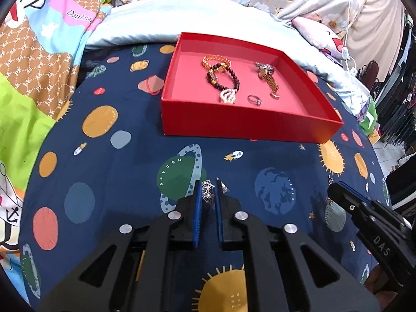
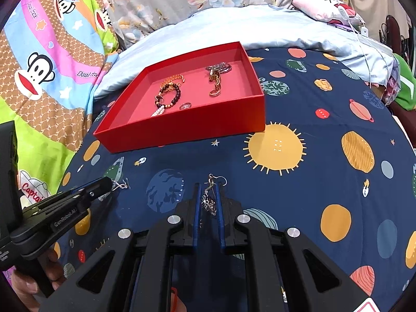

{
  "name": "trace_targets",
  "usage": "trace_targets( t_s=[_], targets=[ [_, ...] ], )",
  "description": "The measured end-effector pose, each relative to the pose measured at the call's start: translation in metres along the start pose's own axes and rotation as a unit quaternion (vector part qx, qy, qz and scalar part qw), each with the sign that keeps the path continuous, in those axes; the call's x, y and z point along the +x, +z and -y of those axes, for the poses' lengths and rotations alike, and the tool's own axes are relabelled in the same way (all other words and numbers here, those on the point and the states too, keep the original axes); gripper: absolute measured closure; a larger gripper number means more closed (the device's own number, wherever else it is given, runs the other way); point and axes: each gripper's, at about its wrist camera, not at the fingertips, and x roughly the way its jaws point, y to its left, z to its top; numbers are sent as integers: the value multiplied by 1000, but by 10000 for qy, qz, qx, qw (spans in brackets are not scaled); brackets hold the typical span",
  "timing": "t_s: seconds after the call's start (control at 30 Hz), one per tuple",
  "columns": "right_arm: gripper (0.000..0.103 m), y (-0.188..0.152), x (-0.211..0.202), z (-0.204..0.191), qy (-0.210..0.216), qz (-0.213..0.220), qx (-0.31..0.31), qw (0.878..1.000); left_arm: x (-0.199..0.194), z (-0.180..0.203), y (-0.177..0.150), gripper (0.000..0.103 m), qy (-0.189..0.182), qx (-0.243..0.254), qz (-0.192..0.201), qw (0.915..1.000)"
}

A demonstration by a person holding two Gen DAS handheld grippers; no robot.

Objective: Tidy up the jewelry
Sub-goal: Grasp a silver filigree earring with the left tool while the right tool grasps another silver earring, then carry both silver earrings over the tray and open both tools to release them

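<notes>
My left gripper (image 1: 208,185) is shut on a small silver earring (image 1: 208,195), just above the dark blue space-print cloth. My right gripper (image 2: 207,186) is shut on a matching silver earring (image 2: 209,202) whose hook sticks up past the fingertips. In the right wrist view the left gripper (image 2: 108,182) comes in from the left with its earring (image 2: 121,186) at its tip. An open red box (image 1: 234,122) lies beyond both, holding an amber bead bracelet (image 1: 215,59), a dark bead bracelet (image 1: 234,74), a pearl piece (image 1: 228,96), a ring (image 1: 254,100) and a gold chain (image 1: 269,80).
The blue cloth (image 2: 325,195) covers a bed. A pale blue pillow (image 1: 169,18) lies behind the box, a colourful cartoon blanket (image 1: 39,65) to the left, and white cables (image 2: 364,33) at the far right. A person's hand (image 2: 31,283) holds the left gripper's handle.
</notes>
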Motion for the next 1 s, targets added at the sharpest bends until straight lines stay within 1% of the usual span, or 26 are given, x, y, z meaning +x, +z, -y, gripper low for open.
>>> trace_targets(
  t_s=[0.23,0.53,0.83,1.0],
  targets=[
    [93,5,-14,-4,74,142,-28,9999,-19,9,8,95,-67,93,146,9998],
    [93,17,-32,-11,213,373,-72,9990,-41,26,27,94,-111,230,478,9985],
    [93,44,-42,-17,317,685,-156,9970,-48,40,53,94,-85,379,767,9963],
    [93,64,-42,-21,354,844,-249,9955,-50,47,77,94,-58,441,979,9942]
  ],
)
